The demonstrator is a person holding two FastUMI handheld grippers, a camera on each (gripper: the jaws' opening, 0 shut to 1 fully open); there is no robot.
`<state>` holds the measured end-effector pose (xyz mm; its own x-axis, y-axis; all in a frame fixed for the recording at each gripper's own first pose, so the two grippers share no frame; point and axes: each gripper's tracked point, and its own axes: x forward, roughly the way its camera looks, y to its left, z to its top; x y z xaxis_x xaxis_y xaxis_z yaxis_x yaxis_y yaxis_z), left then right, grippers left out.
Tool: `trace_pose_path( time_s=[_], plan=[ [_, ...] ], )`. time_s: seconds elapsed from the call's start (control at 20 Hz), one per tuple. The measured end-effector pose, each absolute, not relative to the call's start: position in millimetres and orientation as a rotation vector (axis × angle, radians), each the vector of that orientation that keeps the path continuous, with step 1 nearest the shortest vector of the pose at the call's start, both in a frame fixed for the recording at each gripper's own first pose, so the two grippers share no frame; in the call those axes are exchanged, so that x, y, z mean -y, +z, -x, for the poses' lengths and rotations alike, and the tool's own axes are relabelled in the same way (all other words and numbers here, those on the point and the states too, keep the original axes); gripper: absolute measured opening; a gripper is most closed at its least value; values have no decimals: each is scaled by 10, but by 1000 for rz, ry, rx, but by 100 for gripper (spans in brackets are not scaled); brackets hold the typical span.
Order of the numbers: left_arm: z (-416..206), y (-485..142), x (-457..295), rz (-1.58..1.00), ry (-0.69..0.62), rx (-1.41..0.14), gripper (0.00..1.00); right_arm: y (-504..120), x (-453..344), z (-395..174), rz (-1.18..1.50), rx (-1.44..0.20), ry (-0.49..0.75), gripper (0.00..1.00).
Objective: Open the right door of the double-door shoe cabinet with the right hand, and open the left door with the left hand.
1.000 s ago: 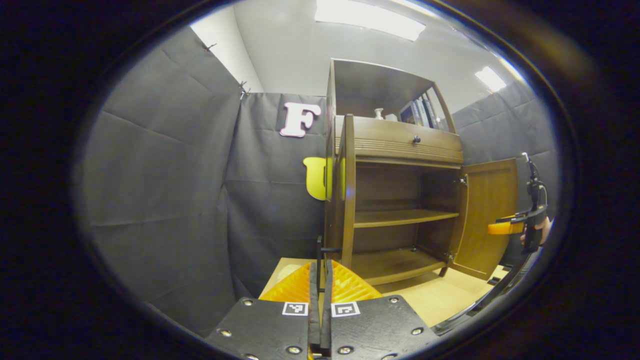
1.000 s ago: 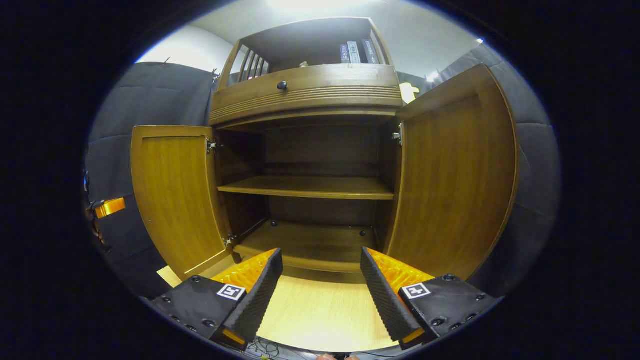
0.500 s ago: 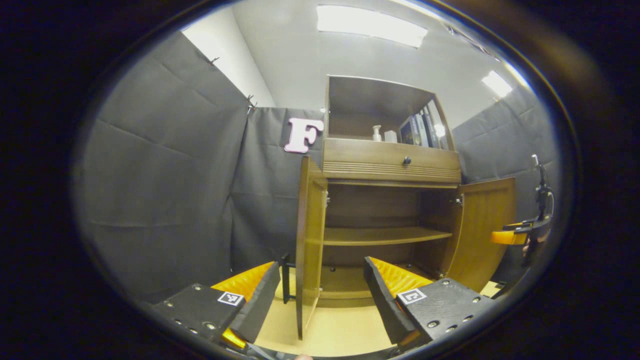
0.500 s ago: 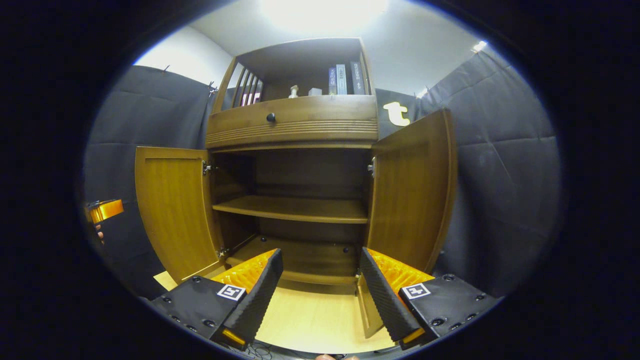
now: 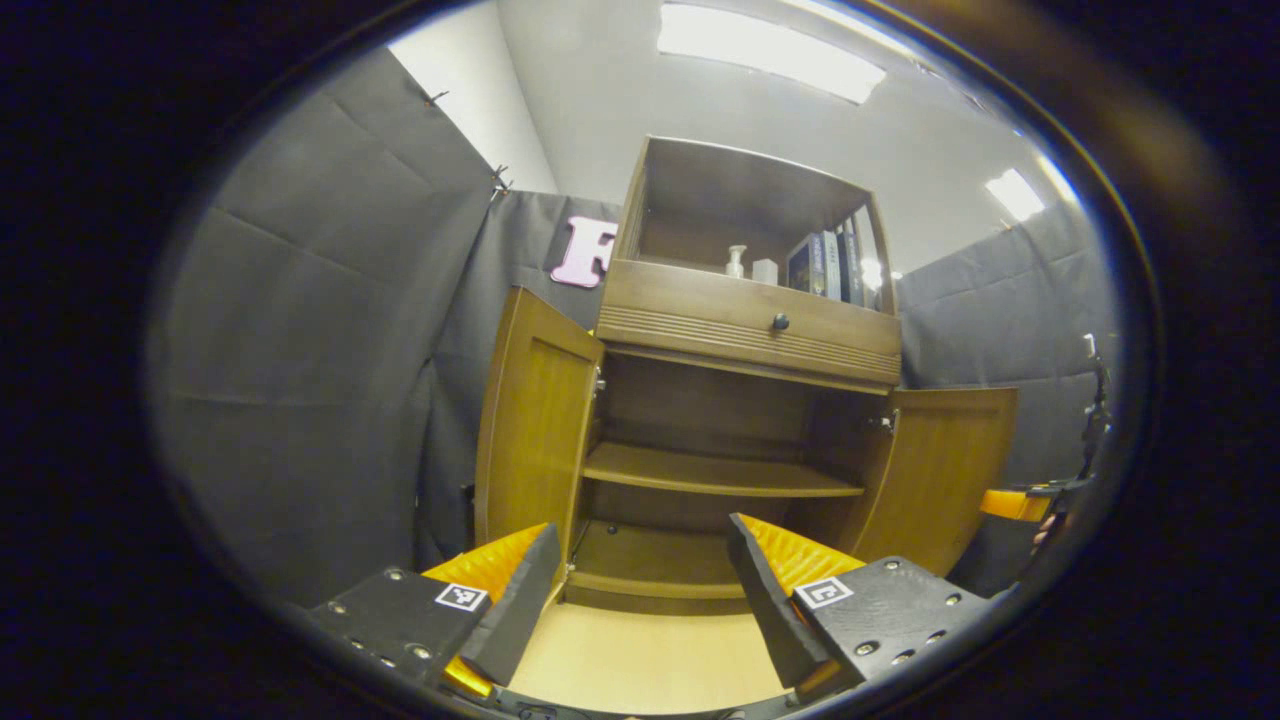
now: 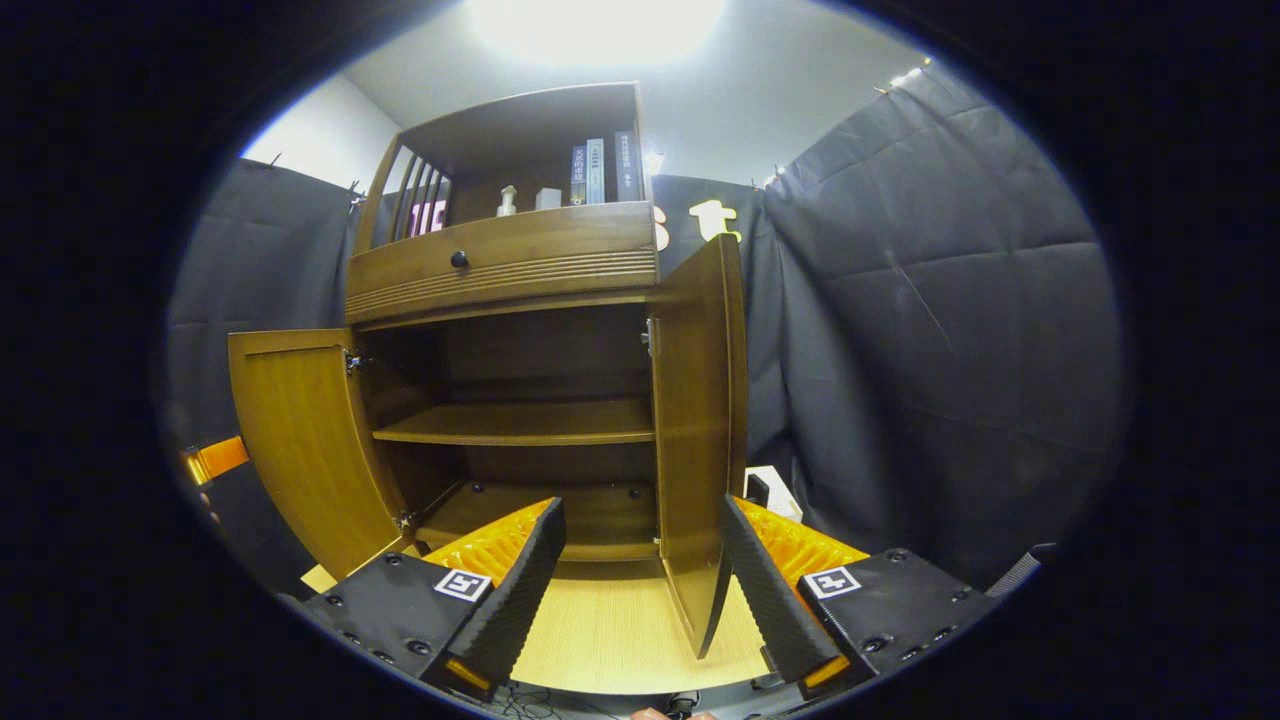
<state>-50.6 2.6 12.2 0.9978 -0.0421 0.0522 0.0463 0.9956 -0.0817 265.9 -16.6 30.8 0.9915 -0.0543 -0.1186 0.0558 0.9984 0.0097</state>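
Both grippers have backed away from the shoe cabinet (image 5: 740,420), whose two doors now stand swung wide.
Opening looks finished; next calls only for withdrawing. Left gripper (image 5: 640,590) and right gripper (image 6: 640,575) hover at 6 o'clock, fingers spread, empty; left door (image 5: 530,420) at 9 o'clock, right door (image 6: 700,420) past center.

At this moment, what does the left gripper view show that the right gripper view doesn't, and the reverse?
Left gripper view: the right door's inner face, with the right tongs beyond it. Right gripper view: the left door's inner face with the left tongs beyond it, the right door edge-on, a white box behind it, and side slats up top. Both: the cabinet with doors open, its shelf, knob, books, bottle.
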Motion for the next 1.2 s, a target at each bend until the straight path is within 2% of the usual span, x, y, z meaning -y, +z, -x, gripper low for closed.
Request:
trace_pose_path(
  time_s=[0.05, 0.55, 1.2],
  plan=[
    [450, 84, -16, 73, -45, 38, 96, 318, 182, -2656, -19, -115, -59, 98],
    [117, 21, 36, -10, -46, 17, 96, 259, 90, -2731, -22, -116, -70, 98],
    [132, -237, -195, -49, -3, -1, 96, 167, -372, -2978, 24, -117, -6, 98]
  ],
)
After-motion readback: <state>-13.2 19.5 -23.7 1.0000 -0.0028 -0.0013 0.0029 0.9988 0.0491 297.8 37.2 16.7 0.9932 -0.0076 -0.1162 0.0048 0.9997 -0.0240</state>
